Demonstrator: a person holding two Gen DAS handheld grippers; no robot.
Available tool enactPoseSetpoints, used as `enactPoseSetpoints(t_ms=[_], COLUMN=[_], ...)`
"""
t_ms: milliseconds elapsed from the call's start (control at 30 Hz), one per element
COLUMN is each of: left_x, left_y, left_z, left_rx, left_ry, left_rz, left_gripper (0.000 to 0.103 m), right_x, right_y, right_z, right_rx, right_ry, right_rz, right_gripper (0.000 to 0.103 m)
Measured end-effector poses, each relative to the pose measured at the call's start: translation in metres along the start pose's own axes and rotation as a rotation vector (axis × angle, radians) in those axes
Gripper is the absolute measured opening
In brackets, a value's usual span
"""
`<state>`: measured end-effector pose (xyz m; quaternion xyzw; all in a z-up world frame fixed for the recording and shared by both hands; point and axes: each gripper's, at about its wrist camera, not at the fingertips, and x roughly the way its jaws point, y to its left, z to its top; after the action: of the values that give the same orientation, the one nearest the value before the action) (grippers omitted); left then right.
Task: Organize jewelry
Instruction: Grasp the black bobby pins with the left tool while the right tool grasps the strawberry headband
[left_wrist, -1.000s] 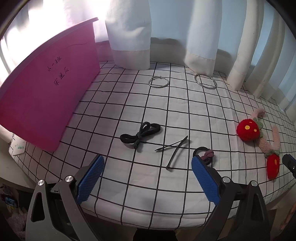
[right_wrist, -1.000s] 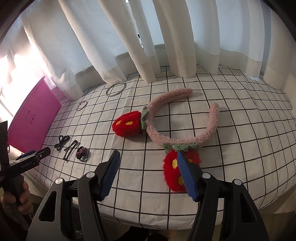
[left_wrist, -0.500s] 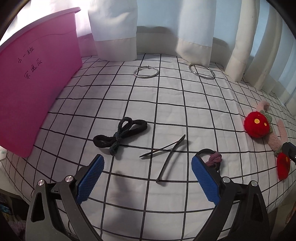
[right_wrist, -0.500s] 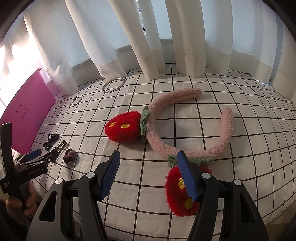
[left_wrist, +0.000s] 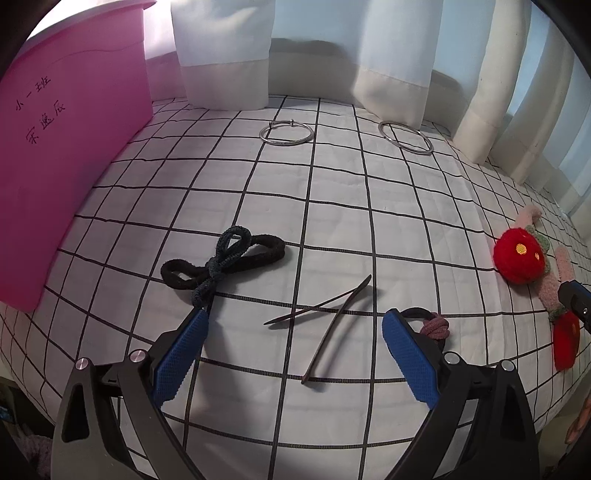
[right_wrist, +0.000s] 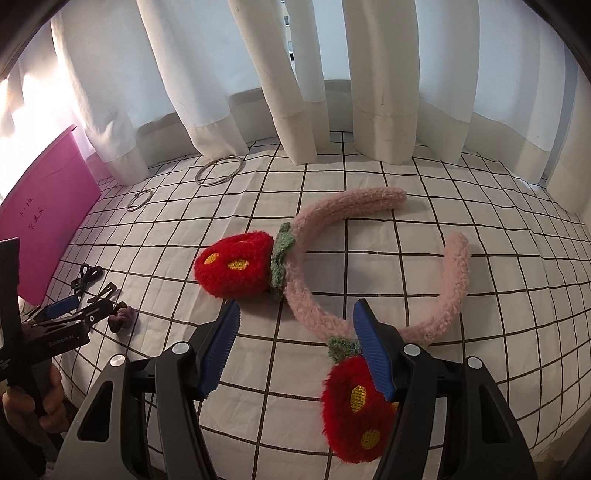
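Note:
In the left wrist view, my left gripper (left_wrist: 295, 321) is open and empty, low over two thin dark hair clips (left_wrist: 325, 314) that lie between its blue pads. A black knotted hair tie (left_wrist: 225, 262) lies just beyond the left pad, and a mauve hair tie (left_wrist: 434, 326) beside the right pad. Two silver bangles (left_wrist: 286, 133) (left_wrist: 405, 137) lie far back. In the right wrist view, my right gripper (right_wrist: 295, 325) is open and empty over the pink strawberry headband (right_wrist: 369, 258), whose near strawberry (right_wrist: 356, 402) sits by the right pad.
A pink box (left_wrist: 55, 155) stands at the left edge of the checked cloth (left_wrist: 332, 206). White curtains (right_wrist: 288, 92) hang along the back. The cloth drops off at the near edge. The left gripper also shows in the right wrist view (right_wrist: 66, 314).
Both grippers moved forward and lower toward the cloth. The hair clips now sit between the left pads, and the headband is closer under the right pads. Nothing was grasped.

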<state>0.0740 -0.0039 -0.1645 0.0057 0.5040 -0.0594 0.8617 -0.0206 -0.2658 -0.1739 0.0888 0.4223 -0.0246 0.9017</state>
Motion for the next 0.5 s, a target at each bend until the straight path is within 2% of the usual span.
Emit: enactPoseSetpoints(t_ms=[367,500], left_x=[0.007,0.004], left_y=[-0.004,-0.007], left_z=[0.002,-0.002], left_rx=[0.032,0.046], left_ry=[-0.042,-0.06], left_rz=[0.037,0.035], left_gripper=[0.094,0.088], right_x=[0.019,0.026], right_y=[0.001,0.002], right_z=[0.003,0.003], right_rx=[-0.023,-0.028], right_ry=[0.021,0.028], right_rz=[-0.034,-0.042], right_gripper=[0.061,0.061])
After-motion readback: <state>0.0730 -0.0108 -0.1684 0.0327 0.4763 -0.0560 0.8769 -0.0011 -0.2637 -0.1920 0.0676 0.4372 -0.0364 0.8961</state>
